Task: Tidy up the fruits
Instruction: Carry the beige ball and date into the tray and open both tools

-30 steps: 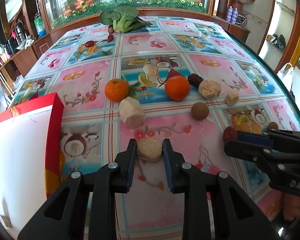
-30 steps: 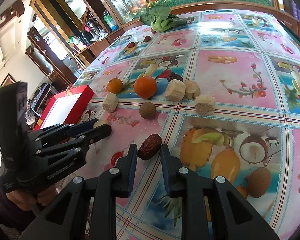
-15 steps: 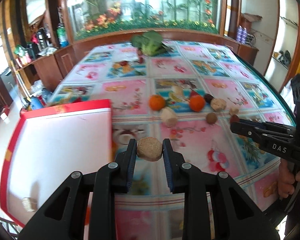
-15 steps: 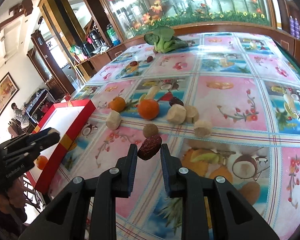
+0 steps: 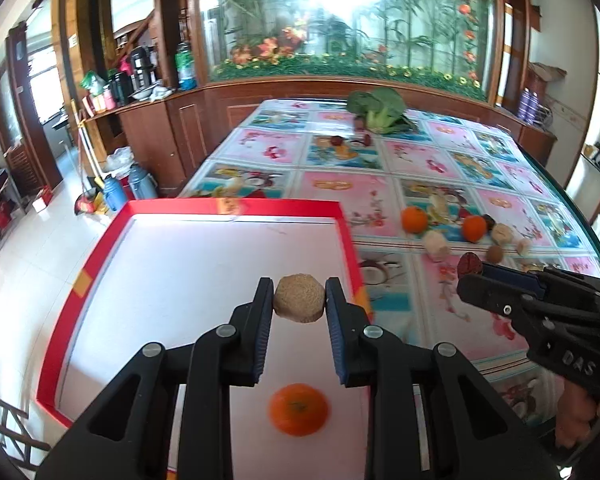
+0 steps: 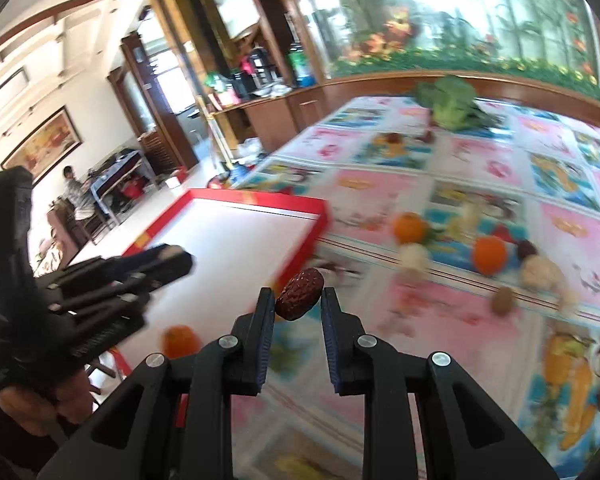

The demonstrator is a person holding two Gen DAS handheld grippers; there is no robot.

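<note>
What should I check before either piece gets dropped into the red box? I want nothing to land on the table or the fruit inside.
1. Left tool clamped on the tan, rough round piece: ok.
2. Right tool clamped on the dark red wrinkled date: ok.
3. Left tool over the white floor of the red-rimmed box: ok.
4. Right tool over the box: not ok, it looks short of the rim.
5. Orange mandarin in the box lies clear of the left drop spot: cannot tell.

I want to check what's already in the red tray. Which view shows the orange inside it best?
The left wrist view: the orange lies unobstructed on the red tray floor. The right wrist view shows it small and blurred.
</note>
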